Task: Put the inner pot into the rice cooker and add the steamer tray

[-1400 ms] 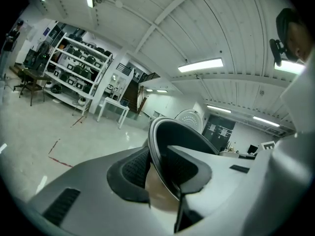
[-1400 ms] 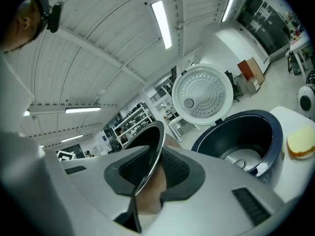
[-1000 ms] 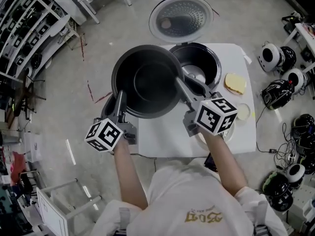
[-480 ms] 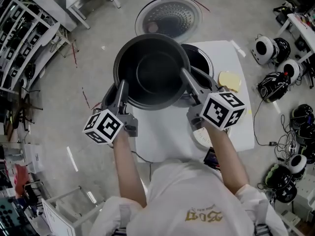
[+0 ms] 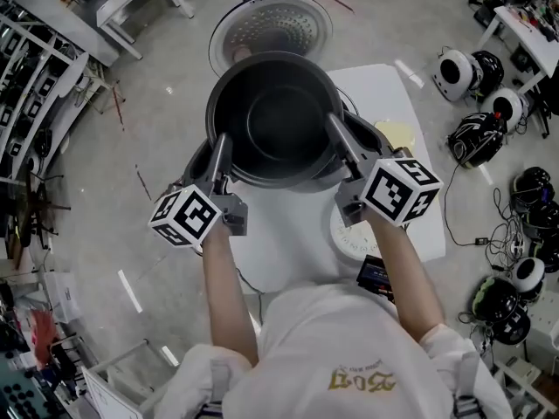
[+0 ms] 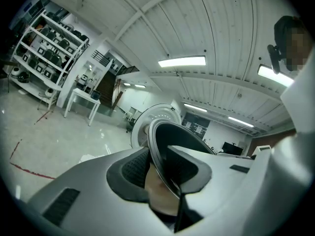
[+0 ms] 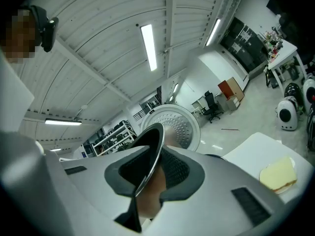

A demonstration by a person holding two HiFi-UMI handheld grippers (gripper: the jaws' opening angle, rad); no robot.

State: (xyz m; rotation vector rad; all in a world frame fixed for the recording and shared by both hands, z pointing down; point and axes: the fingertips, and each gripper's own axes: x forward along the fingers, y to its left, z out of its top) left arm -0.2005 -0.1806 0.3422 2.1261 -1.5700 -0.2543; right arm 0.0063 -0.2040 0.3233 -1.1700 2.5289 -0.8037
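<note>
Over the white table (image 5: 288, 251) we hold the pot (image 5: 275, 116) level above the open cooker (image 5: 367, 138), left tongs (image 5: 218, 151) and right tongs (image 5: 336, 133) pinching opposite sides of its rim so it lowers straight.

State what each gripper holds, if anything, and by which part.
Both clamp the inner pot by its rim: left gripper on the left edge, right gripper on the right edge.

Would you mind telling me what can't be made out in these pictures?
- Rice cooker opening: head view, hidden under the pot.
- White round item: head view, half covered by the right gripper; unidentifiable.
- Pot's underside: no view shows it, so its height above the cooker is unclear.
</note>
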